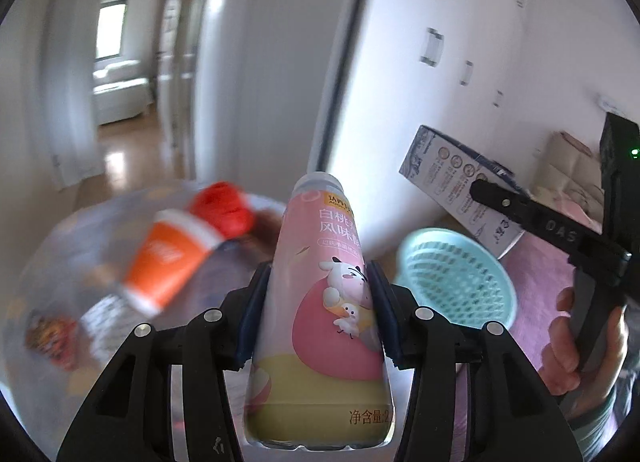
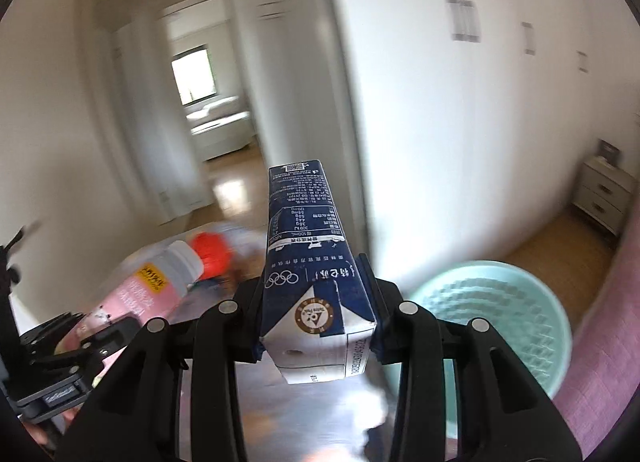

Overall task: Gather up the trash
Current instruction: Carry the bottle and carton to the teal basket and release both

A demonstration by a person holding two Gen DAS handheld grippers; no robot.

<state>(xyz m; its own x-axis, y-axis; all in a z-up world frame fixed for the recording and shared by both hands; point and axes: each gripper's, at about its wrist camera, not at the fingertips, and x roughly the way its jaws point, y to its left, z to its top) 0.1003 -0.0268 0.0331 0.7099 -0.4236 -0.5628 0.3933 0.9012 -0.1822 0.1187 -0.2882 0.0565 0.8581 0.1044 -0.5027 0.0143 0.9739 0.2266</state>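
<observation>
Gripping pink bottle and carton

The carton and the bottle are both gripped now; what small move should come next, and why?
Probably carry both over the teal basket and let go there. The right gripper is clamped on the carton, the left gripper on the bottle, and the basket sits just right of both, mouth facing them, seemingly nothing inside it.

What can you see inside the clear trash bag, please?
Inside the clear bag lie an orange paper cup, something red and a small colourful wrapper. Blur hides the details, and the pink bottle in the left gripper covers the bag's right side.
</observation>
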